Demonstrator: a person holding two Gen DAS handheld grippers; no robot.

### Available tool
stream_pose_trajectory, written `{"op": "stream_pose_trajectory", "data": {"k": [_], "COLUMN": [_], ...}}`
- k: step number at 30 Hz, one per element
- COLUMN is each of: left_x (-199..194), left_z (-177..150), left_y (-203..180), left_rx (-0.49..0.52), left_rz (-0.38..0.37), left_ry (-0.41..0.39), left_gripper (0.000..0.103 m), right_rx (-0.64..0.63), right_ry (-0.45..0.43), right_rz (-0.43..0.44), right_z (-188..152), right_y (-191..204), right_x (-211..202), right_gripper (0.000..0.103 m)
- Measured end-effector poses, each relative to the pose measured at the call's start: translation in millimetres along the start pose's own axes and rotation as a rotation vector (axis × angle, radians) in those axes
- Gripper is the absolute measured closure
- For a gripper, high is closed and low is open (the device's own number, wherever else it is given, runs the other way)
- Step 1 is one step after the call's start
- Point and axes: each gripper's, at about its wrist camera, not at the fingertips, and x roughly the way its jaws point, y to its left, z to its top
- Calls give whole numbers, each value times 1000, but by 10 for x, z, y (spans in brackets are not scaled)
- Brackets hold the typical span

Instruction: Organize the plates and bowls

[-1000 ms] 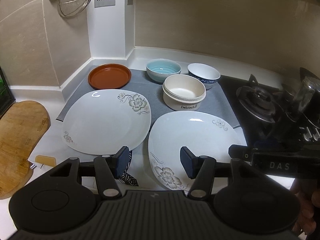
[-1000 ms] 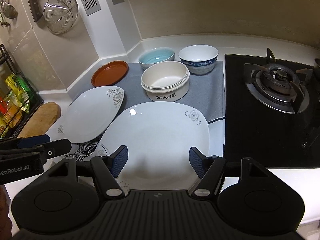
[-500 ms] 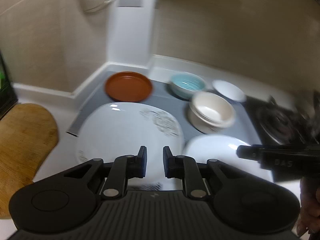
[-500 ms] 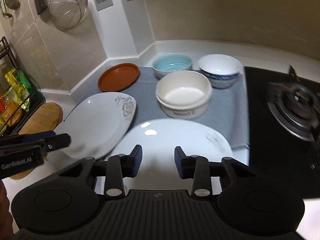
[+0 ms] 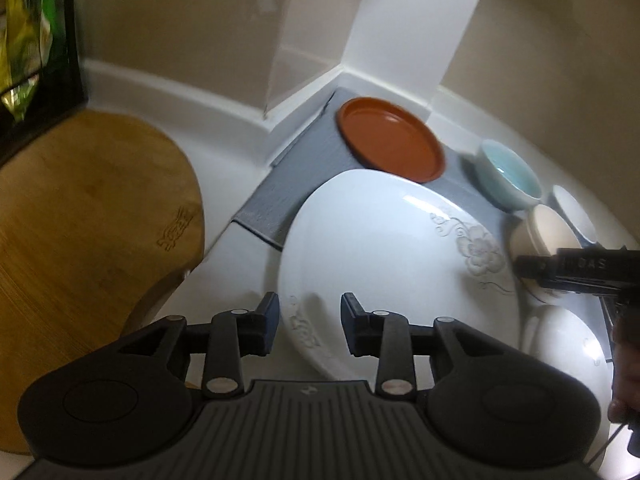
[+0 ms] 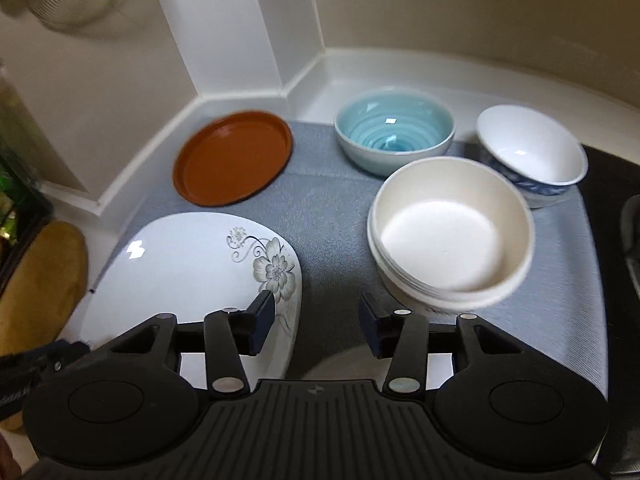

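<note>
Nearest the left gripper (image 5: pixel 308 320), jaws just reopened and holding nothing, lies the left plate's (image 5: pixel 392 264) near rim; straddle it squarely before closing. Right gripper (image 6: pixel 318 320), likewise reopened and empty, hovers over the mat (image 6: pixel 328 216) before the cream bowl (image 6: pixel 448 236). Farther off, only the left view shows the cutting board (image 5: pixel 88 240) clearly.

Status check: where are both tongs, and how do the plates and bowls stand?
Both tongs, left and right, open, empty, jaws just reopening. Left over white square floral plate. Right between that plate and cream round bowl. Nothing blocking.
</note>
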Motion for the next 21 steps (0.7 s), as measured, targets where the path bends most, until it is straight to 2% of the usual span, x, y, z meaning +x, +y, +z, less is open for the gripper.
{"op": "stream_pose_trajectory", "data": {"k": [7, 14, 19, 21], "left_x": [183, 297, 366, 384], "left_z": [49, 90, 126, 131], "left_y": [120, 123, 166, 176], "left_rx": [-15, 10, 23, 29], "left_rz": [-49, -101, -126, -134], "left_ry": [39, 56, 66, 68], "left_gripper": [64, 65, 70, 71], "right_rx": [36, 49, 32, 22], "right_ry": [86, 124, 122, 118], "right_rz": [-10, 11, 33, 35], "right_z": [65, 103, 112, 117], "right_y": [52, 95, 175, 215], "right_x": [324, 454, 471, 498], "right_gripper": [53, 54, 65, 66]}}
